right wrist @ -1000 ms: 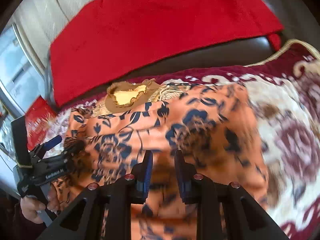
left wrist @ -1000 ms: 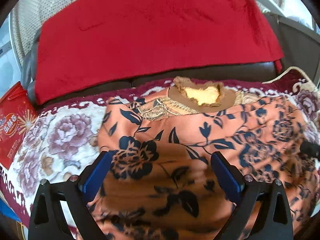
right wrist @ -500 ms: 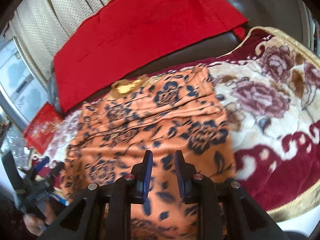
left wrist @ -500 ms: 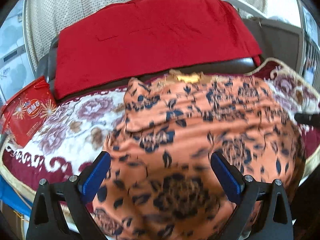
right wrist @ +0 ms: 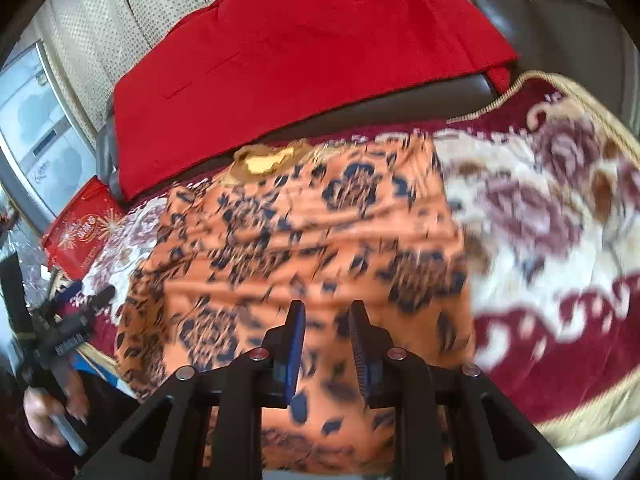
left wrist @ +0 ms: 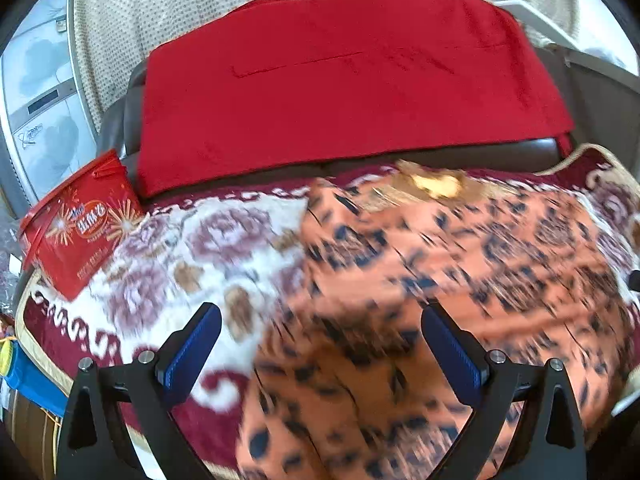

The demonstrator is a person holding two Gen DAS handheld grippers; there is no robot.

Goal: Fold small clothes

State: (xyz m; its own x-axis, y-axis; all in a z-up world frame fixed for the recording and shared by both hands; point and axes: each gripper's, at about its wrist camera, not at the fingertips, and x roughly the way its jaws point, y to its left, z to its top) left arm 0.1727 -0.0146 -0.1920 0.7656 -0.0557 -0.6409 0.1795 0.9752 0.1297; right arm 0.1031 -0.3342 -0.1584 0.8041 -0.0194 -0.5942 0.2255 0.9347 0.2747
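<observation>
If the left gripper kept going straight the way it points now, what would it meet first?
Most likely the orange floral garment, which fills the view between and beyond the open left gripper, lying on the flowered blanket. Blur makes the depth uncertain.

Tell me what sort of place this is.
Most likely a living room at home. A dark leather sofa with a red cloth over its back, a flowered blanket spread on the seat, and pale curtains behind it. An orange flowered garment lies on the blanket.
</observation>
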